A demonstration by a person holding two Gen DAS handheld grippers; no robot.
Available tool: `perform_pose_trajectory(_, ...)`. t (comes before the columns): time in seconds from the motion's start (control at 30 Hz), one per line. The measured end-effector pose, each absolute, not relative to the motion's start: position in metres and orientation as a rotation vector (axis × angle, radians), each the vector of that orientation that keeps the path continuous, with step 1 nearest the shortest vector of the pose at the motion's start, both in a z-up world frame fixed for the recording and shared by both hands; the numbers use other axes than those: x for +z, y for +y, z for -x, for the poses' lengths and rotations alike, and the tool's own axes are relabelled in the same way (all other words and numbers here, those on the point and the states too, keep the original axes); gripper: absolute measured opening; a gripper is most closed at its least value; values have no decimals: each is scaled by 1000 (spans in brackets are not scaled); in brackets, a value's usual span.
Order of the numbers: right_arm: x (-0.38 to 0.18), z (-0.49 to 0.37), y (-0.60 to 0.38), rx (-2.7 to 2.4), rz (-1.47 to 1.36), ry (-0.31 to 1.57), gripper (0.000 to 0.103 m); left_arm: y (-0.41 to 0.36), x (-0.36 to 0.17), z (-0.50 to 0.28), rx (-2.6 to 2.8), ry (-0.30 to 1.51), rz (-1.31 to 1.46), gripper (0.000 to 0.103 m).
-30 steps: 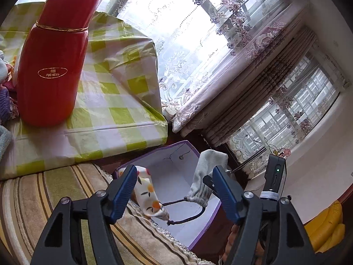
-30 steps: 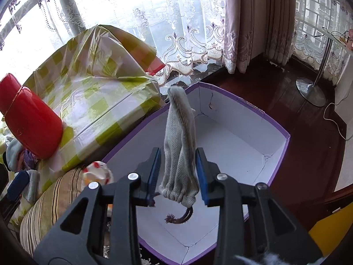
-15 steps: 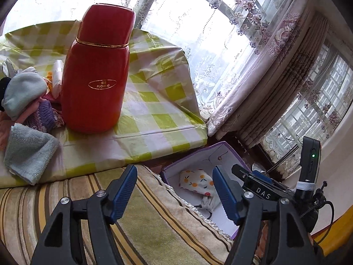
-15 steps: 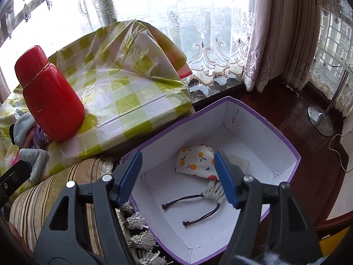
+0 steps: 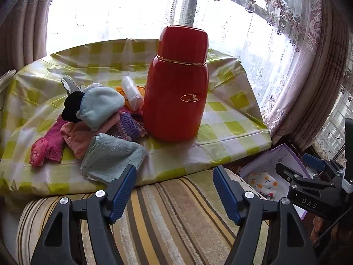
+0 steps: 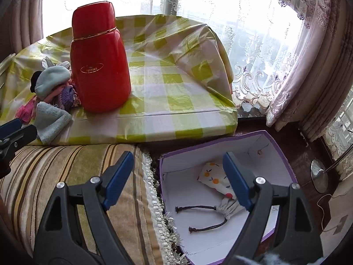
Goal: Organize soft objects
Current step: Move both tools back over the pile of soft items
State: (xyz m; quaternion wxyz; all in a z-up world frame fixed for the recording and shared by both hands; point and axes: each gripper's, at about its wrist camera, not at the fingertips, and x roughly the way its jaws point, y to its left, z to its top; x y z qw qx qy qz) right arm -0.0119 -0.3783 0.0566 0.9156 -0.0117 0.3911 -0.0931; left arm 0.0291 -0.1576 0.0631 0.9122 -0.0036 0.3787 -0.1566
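1. Left tongs (image 5: 174,185) stand wide apart and hold nothing; their blue pads (image 5: 122,191) touch no object and hang over the striped cushion (image 5: 167,216).
2. Right tongs (image 6: 178,176) are also wide apart and empty; one finger is over the striped cushion, the other over the purple box (image 6: 284,161).
3. The pile of soft objects (image 5: 92,119) lies on the surface covered with a green checked cloth (image 5: 222,119), ahead of the left tongs and to their left side, well apart from the pads.
4. In this pile a light blue towel (image 5: 112,156) is the nearest piece, just beyond the left finger tip. Behind it are a pale blue hat (image 5: 100,106), pink knit pieces (image 5: 53,141), a purple knit piece (image 5: 129,129) and something black (image 5: 71,107).
5. The red flask (image 5: 176,88) stands upright on the same surface, touching the right edge of the pile.
6. The purple box sits lower than the surface, beside the cushion. Inside, a white cloth with orange print (image 6: 215,177) lies near the far wall, and a grey drawstring pouch (image 6: 229,206) lies close to the right finger, with its dark cords (image 6: 207,223) spread on the white bottom.
7. In the left wrist view the right tongs appear at the right edge, above the box.
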Motion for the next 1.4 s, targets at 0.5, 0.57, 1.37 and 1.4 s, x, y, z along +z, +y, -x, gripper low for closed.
perform_pose_trajectory(0.5, 51, -25, -312, 24, -10, 832, 85, -63, 48, -45, -202, 828, 197, 59)
perform_pose_trajectory(0.57, 48, -32, -302, 48, -16, 844, 85, -49, 45, -50, -184, 830, 235, 59)
perform_pose_trajectory(1.37, 21, -100, -215, 231, 22, 906, 85, 64, 14, -120, 115, 851, 418, 59)
perform_pose_trajectory(1.4, 20, -103, -213, 235, 22, 905, 85, 68, 12, -125, 129, 851, 423, 59)
